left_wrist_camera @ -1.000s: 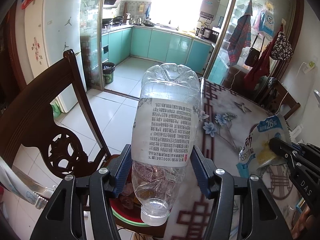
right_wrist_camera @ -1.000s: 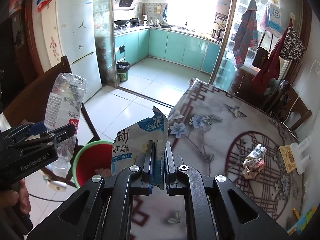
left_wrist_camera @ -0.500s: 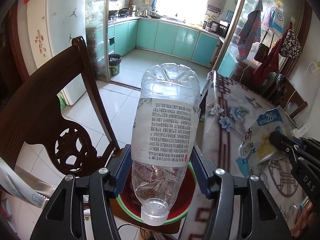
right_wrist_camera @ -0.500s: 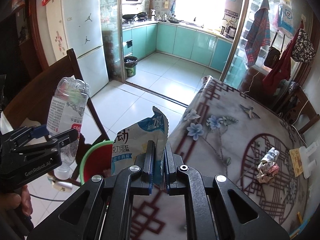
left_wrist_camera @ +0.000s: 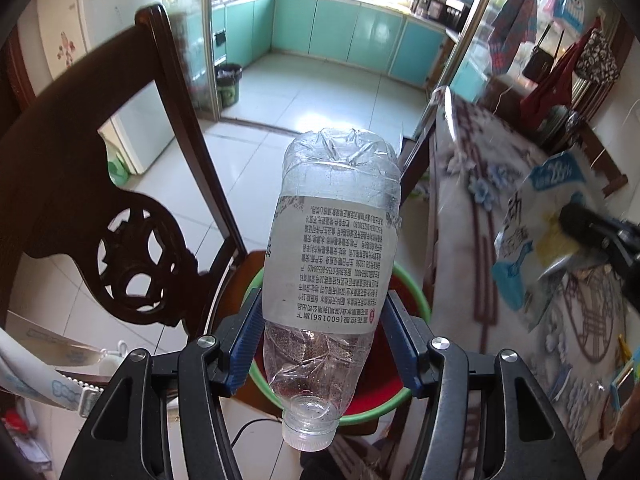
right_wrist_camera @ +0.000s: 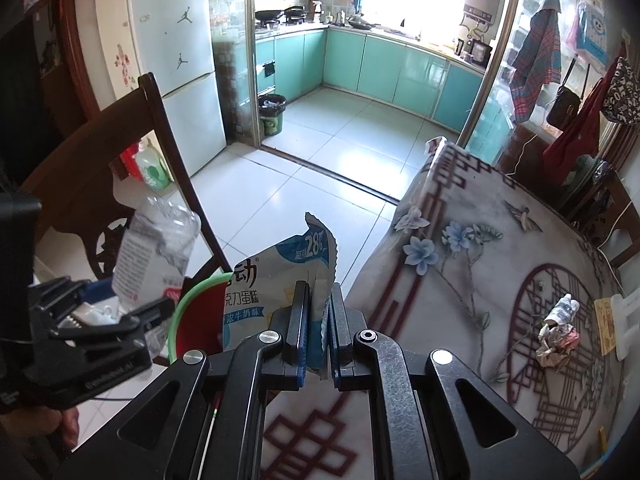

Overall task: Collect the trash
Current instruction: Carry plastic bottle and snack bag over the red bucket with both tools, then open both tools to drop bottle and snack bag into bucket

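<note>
White floor tiles (right_wrist_camera: 320, 184) run back from the dining area to a kitchen with teal cabinets (right_wrist_camera: 380, 68) at the top of both views. At the centre of the left wrist view, the clear plastic bottle (left_wrist_camera: 332, 264) is clamped by its labelled middle between the blue pads of the left gripper (left_wrist_camera: 322, 340), cap end nearest the camera and base pointing away. Directly beneath it sits a red basin with a green rim (left_wrist_camera: 416, 300) on the seat of a dark wooden chair (left_wrist_camera: 80, 184), whose carved back fills the left of the frame. In the right wrist view, the right gripper (right_wrist_camera: 318, 330) is pinched tight on a torn blue-and-white snack wrapper (right_wrist_camera: 280, 280), which stands up from the jaws at lower centre, just right of the basin's rim. To the right lies the table with its flowered cloth (right_wrist_camera: 480, 248); a crumpled bit of trash (right_wrist_camera: 558, 332) rests on it near the right edge. A small dark bin (right_wrist_camera: 272, 114) stands at the kitchen doorway beside the white fridge (right_wrist_camera: 176, 60).
</note>
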Tool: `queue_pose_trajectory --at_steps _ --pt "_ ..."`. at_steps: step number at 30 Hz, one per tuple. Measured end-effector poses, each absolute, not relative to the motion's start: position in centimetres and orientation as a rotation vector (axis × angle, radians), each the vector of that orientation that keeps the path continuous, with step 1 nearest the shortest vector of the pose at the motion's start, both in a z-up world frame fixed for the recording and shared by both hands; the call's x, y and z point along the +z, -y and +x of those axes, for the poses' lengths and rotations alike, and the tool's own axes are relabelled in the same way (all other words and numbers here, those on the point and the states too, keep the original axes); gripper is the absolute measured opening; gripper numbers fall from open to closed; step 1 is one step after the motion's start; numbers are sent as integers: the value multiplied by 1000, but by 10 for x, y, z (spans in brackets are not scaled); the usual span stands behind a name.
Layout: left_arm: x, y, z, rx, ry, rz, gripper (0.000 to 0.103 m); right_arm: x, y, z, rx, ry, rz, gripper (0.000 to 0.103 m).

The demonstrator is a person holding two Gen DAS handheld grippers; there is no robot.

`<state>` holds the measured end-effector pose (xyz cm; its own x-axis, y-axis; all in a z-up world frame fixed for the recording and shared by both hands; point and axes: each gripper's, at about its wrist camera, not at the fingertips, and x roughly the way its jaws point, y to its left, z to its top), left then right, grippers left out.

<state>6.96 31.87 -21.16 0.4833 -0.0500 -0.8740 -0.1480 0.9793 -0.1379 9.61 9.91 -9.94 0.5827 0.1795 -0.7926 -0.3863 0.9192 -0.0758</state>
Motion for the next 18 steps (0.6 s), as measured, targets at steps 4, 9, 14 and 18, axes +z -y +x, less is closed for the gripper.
queue_pose_trajectory --at_steps 4,9,14,18 --pt "-232 -324 71 75 -1117 -198 57 -107 -105 100 345 -910 -245 8" --pt "-262 -327 74 90 -1193 -188 57 -124 -111 108 371 -952 -222 8" --pt "-285 -330 77 103 -1247 -196 57 -144 -116 115 392 -1007 -217 8" --pt "-296 -332 81 116 -1270 -198 57 -152 -118 118 392 -1028 -223 8"
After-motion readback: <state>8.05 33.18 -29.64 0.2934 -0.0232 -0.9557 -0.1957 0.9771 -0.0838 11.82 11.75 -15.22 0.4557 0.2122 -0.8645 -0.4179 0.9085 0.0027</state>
